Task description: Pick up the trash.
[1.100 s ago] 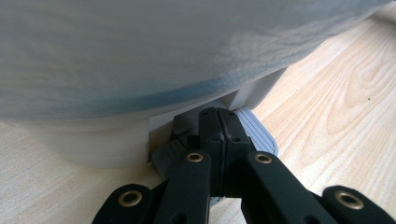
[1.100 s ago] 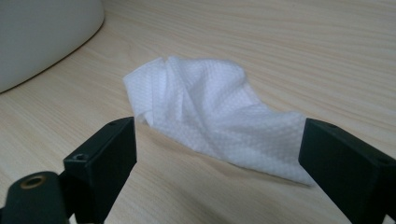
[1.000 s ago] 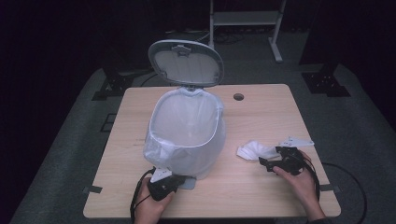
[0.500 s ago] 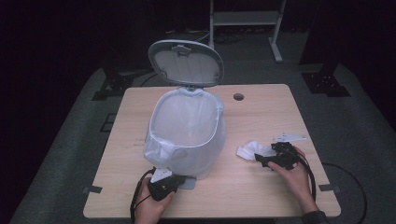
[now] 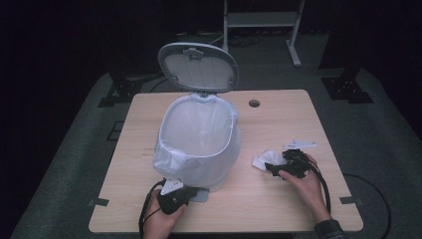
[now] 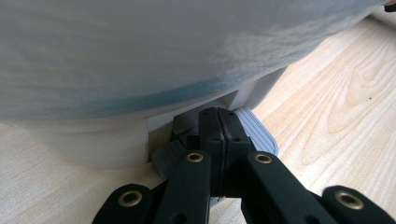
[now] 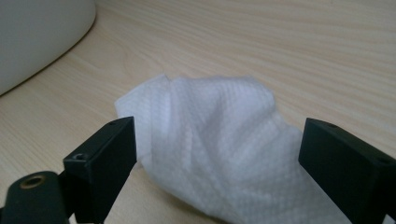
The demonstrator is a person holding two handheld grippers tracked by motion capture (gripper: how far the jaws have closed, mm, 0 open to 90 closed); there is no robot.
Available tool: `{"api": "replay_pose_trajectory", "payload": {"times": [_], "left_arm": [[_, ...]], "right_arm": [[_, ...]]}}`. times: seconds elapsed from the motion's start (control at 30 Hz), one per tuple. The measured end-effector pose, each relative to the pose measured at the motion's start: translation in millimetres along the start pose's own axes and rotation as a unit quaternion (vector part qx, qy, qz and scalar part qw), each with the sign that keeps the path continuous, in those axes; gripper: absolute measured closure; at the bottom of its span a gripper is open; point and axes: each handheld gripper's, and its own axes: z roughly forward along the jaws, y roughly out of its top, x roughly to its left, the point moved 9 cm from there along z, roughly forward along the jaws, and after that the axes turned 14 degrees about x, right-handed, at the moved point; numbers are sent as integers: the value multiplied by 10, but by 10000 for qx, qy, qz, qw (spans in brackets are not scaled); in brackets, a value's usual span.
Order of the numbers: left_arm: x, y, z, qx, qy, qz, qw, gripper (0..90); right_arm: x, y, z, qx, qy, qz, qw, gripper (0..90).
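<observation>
Dark floor rings your table (image 5: 278, 107). Your right gripper (image 7: 219, 154) straddles the tissue (image 7: 219, 140) with jaws wide, near the right edge; left gripper (image 6: 219, 140), clamped shut, presses the bin's (image 5: 199, 144) pedal (image 6: 254, 130).

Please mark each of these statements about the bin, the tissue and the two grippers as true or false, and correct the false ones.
1. The lid of the bin stands open. True.
2. The left gripper has its jaws wide open. False: the jaws are shut together, resting on the bin's pedal.
3. The crumpled white tissue lies on the table, between the open jaws of the right gripper. True.
4. The tissue is already inside the bin. False: it lies on the table to the right of the bin.
5. The bin has a white bag folded over its rim. True.
</observation>
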Motion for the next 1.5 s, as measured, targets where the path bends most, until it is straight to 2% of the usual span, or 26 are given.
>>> {"api": "replay_pose_trajectory", "payload": {"times": [0.03,0.13,0.23,0.53,0.9,1.07,1.3,1.5], "left_arm": [[11,2,-2,0,33,53,10000,900],[-2,0,0,0,1,1,10000,900],[8,2,-2,0,26,46,10000,900],[7,2,-1,0,30,51,10000,900],[-3,-1,-1,8,12,13,10000,900],[-2,-1,0,6,16,19,10000,900],[-3,0,0,0,22,24,10000,900],[-5,-1,0,4,31,34,10000,900]], "right_arm": [[8,18,4,-8,3,-9,10000,100],[36,64,42,-2,21,-53,10000,100],[73,89,88,7,25,-81,10000,100],[99,44,184,189,5,-196,9996,102],[92,21,190,198,-242,-407,9987,157],[85,13,174,172,-286,-463,9984,220],[53,-5,131,58,-265,-480,9985,393],[25,-20,105,49,-247,-473,9986,488]]}}
